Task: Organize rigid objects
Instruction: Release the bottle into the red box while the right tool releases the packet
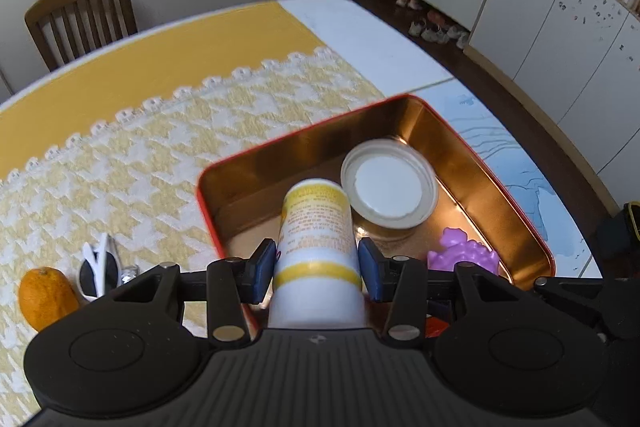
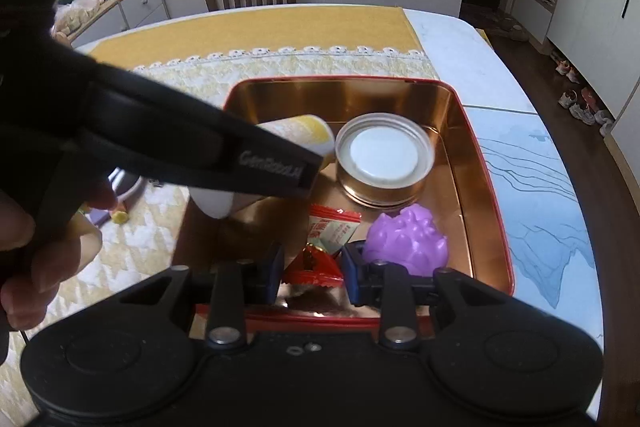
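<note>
My left gripper (image 1: 318, 269) is shut on a white and yellow bottle (image 1: 316, 239) and holds it over the near left part of a red tin (image 1: 472, 147) with a gold inside. In the tin lie a jar with a white lid (image 1: 390, 187) and a purple toy (image 1: 464, 255). In the right wrist view the bottle (image 2: 304, 133) shows behind the left gripper's body. My right gripper (image 2: 312, 267) hovers over the tin's (image 2: 492, 195) near edge, jaws apart around a red snack packet (image 2: 316, 259) without pressing it. The jar (image 2: 384, 161) and purple toy (image 2: 406, 243) lie beyond.
An orange (image 1: 46, 297) and white sunglasses (image 1: 98, 267) lie on the yellow patterned cloth (image 1: 160, 155) left of the tin. A wooden chair (image 1: 80, 17) stands at the table's far side. White cabinets (image 1: 560, 27) line the right wall. A second packet (image 2: 334, 227) lies in the tin.
</note>
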The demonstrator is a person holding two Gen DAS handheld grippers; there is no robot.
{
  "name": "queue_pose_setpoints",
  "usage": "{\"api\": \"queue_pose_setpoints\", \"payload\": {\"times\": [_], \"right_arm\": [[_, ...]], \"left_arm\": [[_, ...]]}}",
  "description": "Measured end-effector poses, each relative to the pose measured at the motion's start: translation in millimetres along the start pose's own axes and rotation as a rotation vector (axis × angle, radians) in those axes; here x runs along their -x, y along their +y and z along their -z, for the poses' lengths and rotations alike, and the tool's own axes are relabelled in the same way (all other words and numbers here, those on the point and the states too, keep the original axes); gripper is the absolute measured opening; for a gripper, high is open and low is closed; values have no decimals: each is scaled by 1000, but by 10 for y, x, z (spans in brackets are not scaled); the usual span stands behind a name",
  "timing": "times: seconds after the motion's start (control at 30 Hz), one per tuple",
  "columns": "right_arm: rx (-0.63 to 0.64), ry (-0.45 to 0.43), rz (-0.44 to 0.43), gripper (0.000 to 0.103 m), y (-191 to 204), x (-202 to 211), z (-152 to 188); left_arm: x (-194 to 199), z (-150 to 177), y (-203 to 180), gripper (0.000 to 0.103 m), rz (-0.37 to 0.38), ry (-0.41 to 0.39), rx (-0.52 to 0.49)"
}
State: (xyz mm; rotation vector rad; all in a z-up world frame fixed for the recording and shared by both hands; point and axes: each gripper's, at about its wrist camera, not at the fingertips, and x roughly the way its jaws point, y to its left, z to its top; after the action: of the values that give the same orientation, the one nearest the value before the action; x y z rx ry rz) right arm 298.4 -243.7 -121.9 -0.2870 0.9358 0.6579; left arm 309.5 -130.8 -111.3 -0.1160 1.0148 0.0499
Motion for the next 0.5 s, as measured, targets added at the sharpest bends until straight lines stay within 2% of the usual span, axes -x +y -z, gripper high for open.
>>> {"api": "queue_pose_setpoints", "payload": {"times": [0.17,0.5], "right_arm": [[10,22,-28,30,-66,-63,-1],[6,42,-28,31,-109,-164,-12]], "left_arm": [[-132,-24,-29,44,-14,33,27],[-232,-120,-51,44,-18,33,39]]}}
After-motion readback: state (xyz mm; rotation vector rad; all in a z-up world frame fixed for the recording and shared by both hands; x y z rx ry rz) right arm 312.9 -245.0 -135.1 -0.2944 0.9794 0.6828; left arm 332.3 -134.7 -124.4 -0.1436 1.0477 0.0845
